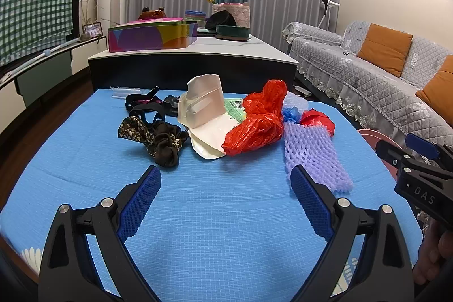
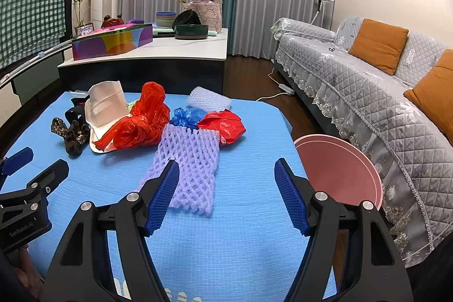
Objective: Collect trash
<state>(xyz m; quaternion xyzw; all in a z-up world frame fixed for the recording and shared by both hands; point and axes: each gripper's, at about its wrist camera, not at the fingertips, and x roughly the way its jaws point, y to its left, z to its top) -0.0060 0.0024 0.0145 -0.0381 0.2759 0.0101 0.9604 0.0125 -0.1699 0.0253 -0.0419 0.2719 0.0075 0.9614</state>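
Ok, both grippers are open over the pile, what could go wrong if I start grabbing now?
The purple foam net lies partly under the right gripper's left finger, so closing may only pinch an edge. The red plastic bag rests on the white paper bag, so one may drag the other. The brown scrunchie beside them may not be trash. The pink bin sits off the table edge; drops could miss.

The left hand-held gripper [image 2: 17, 174] reads "GenRobot.AI"; the right hand-held gripper [image 1: 419, 152] shows "DAS".
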